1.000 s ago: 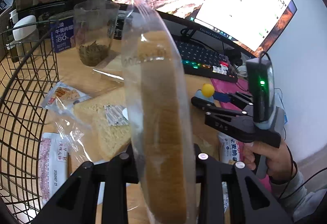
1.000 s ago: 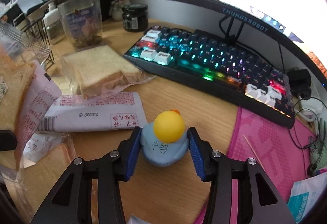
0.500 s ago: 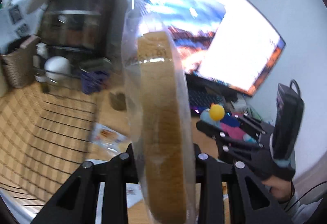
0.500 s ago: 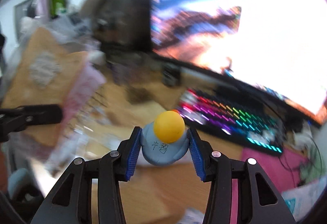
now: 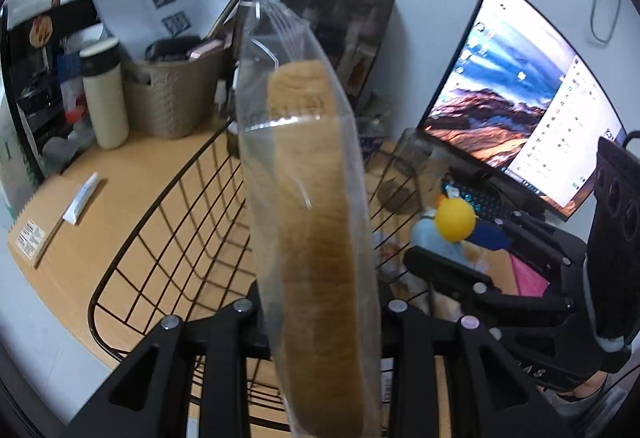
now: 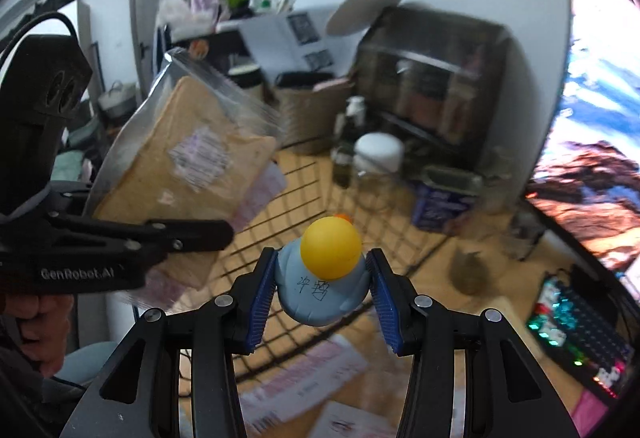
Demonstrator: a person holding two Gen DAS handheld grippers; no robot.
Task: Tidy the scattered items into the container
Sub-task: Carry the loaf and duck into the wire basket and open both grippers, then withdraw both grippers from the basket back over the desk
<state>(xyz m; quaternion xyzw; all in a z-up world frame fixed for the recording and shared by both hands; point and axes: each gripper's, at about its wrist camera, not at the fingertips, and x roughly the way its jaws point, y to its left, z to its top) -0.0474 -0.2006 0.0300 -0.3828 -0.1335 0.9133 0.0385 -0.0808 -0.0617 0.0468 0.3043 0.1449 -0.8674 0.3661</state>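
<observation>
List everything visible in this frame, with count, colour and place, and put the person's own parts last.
bagged bread slice: 1, tan in clear plastic, held above the basket
toy duck: 1, blue body with yellow head, held over the basket
wire basket: 1, black, on the desk
white tube: 1, on the desk beyond the basket
tumbler: 1, cream with dark lid, back of the desk
woven bin: 1, brown, beside the tumbler
monitor: 1, lit, on the right
keyboard: 1, backlit, lower right
left claw: shut on the bread
right claw: shut on the duck
</observation>
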